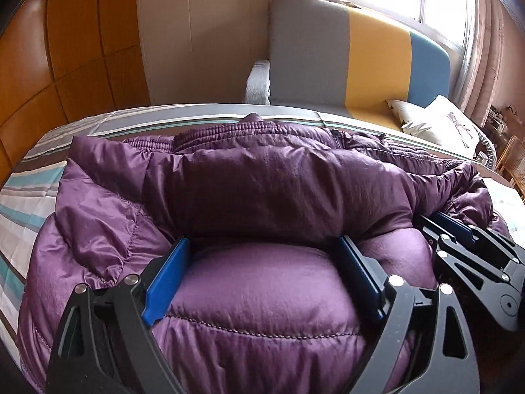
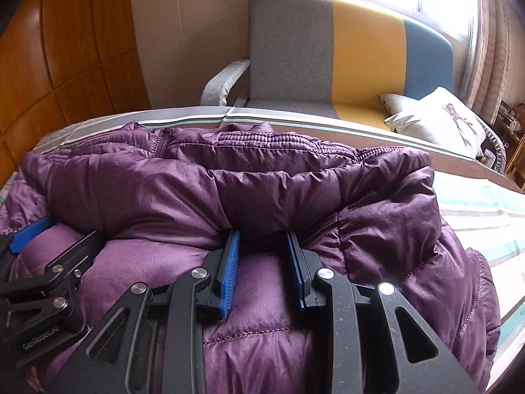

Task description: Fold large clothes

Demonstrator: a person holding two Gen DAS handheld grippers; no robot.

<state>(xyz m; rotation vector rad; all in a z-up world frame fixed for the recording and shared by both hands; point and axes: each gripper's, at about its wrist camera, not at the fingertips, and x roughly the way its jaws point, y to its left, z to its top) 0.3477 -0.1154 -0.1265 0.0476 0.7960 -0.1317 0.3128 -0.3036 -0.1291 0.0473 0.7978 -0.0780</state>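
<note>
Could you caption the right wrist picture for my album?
Right tongs open over a folded purple puffer jacket on a striped bed.

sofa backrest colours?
Backrest: grey, yellow and blue vertical panels. Clearest in the right wrist view.

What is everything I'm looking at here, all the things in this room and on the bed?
puffer jacket: one, purple, bunched up on the bed, folded over itself
bedsheet: one, striped grey, white and teal, under the jacket
sofa: one, grey, yellow and blue panels, behind the bed
pillows: two, white, on the sofa's right end
wardrobe: one, orange-brown wood, at the left
curtains: pinkish, by the bright window at the right
left hand-held gripper: one, black with blue pads, jaws wide over the jacket
right hand-held gripper: one, same colours, jaws narrowly apart at the jacket's fold
</note>
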